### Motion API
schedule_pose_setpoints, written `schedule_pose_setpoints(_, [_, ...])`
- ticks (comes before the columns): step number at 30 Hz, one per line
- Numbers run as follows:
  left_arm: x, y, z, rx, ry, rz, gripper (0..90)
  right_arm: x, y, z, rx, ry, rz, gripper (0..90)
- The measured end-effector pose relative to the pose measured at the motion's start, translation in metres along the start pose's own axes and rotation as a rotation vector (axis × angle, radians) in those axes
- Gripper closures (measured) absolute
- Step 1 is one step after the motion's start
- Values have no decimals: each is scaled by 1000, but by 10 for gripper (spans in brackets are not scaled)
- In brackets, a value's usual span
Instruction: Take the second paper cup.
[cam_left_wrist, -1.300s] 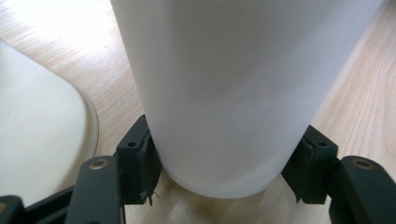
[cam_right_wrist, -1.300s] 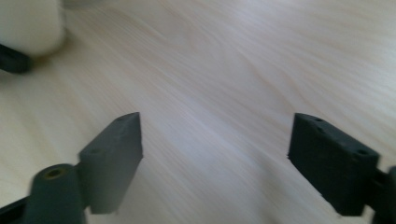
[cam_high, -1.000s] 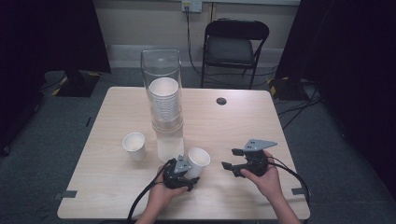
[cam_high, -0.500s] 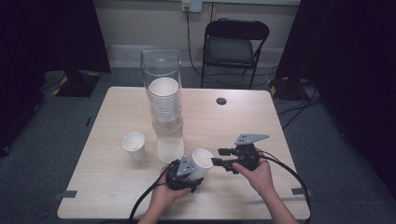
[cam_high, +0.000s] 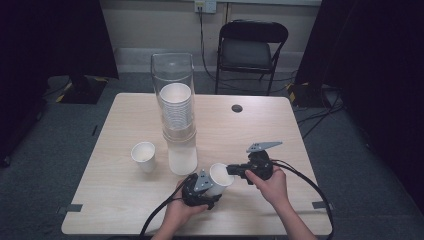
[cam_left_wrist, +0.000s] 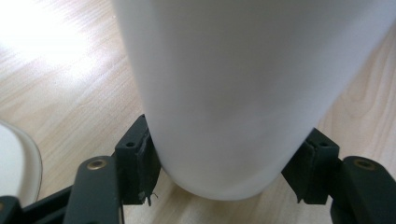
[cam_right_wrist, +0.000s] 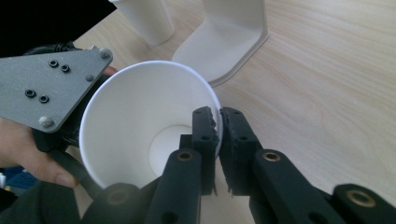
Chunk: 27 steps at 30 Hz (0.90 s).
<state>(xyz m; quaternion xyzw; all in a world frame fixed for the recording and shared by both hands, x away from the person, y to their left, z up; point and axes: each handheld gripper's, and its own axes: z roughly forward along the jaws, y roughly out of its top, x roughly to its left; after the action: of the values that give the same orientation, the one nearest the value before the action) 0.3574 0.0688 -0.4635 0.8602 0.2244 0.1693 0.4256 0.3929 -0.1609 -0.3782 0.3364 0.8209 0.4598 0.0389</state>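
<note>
A white paper cup (cam_high: 220, 178) lies tilted above the table's front edge, its mouth facing right. My left gripper (cam_high: 211, 187) holds it low on the body. In the left gripper view the pads (cam_left_wrist: 142, 161) touch both sides of the cup (cam_left_wrist: 233, 84), and the jaws have just been opening slightly. My right gripper (cam_high: 231, 171) reaches in from the right. Its jaws have just been closing, and they now pinch the cup's rim (cam_right_wrist: 212, 100), one inside and one outside the wall. The left gripper's grey plate (cam_right_wrist: 51, 88) shows behind the cup (cam_right_wrist: 135, 121).
A clear tube with a stack of cups (cam_high: 177, 107) stands mid-table on a white base (cam_high: 182, 156). A single cup (cam_high: 143, 155) stands upright to its left. A black chair (cam_high: 252, 50) is beyond the table. The table's right half (cam_high: 270, 125) is bare wood.
My right gripper moved left to the cup and its jaws closed on the rim. The left gripper stayed in place with the cup, now tipped a little more toward the right.
</note>
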Motion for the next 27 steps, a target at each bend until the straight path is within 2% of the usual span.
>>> schedule_pose_setpoints(2, [2, 0, -1, 16, 4, -24, 312, -5, 2, -1, -4, 0, 33, 869])
schedule_pose_setpoints(3, [3, -2, -1, 18, 5, -26, 312, -5, 2, -1, -4, 0, 33, 869])
schedule_pose_setpoints(4, [5, -2, -3, 39, 12, -23, 268, -7, 2, -3, -7, -3, 45, 874])
schedule_pose_setpoints(6, [6, -5, -4, 53, 9, -38, 257, -8, 2, -4, -10, -19, 38, 873])
schedule_pose_setpoints(7, [8, -7, -7, 60, 14, -31, 257, -9, 3, -5, 3, -49, 22, 873])
schedule_pose_setpoints(8, [10, -8, -9, 76, 17, -22, 252, -10, 3, -5, 4, -47, 25, 873])
schedule_pose_setpoints(11, [11, -11, -11, 65, 17, -51, 237, -13, 3, -7, 1, -52, 42, 872])
schedule_pose_setpoints(12, [13, -12, -12, 65, 17, -46, 237, -15, 3, -7, -1, -59, 44, 871])
schedule_pose_setpoints(13, [12, -13, -13, 65, 21, -63, 235, -16, 2, -8, -6, -66, 49, 867])
schedule_pose_setpoints(14, [14, -13, -15, 81, 20, -40, 234, -17, 2, -7, -1, -67, 45, 860])
schedule_pose_setpoints(16, [14, -14, -15, 74, 12, -47, 234, -18, 2, -7, 3, -74, 44, 847])
schedule_pose_setpoints(17, [14, -16, -15, 58, 12, -62, 234, -19, 1, -6, 3, -75, 53, 791])
schedule_pose_setpoints(18, [14, -16, -15, 58, 12, -62, 232, -19, 1, -6, 3, -75, 53, 791])
schedule_pose_setpoints(19, [15, -16, -17, 71, 14, -62, 228, -20, 0, -7, -11, -82, 59, 702])
schedule_pose_setpoints(20, [16, -18, -19, 73, 15, -58, 227, -21, 0, -8, -14, -82, 61, 653])
schedule_pose_setpoints(21, [16, -18, -19, 73, 15, -58, 225, -21, 0, -8, -14, -82, 61, 653])
schedule_pose_setpoints(23, [18, -21, -22, 73, 12, -55, 220, -24, -2, -14, -49, -120, 43, 468])
schedule_pose_setpoints(25, [19, -23, -25, 71, 13, -68, 219, -28, -4, -21, -97, -136, 28, 331])
schedule_pose_setpoints(26, [19, -23, -25, 71, 13, -68, 219, -31, -5, -24, -114, -148, 19, 294])
schedule_pose_setpoints(27, [20, -24, -27, 78, 16, -66, 219, -31, -5, -24, -114, -148, 19, 294])
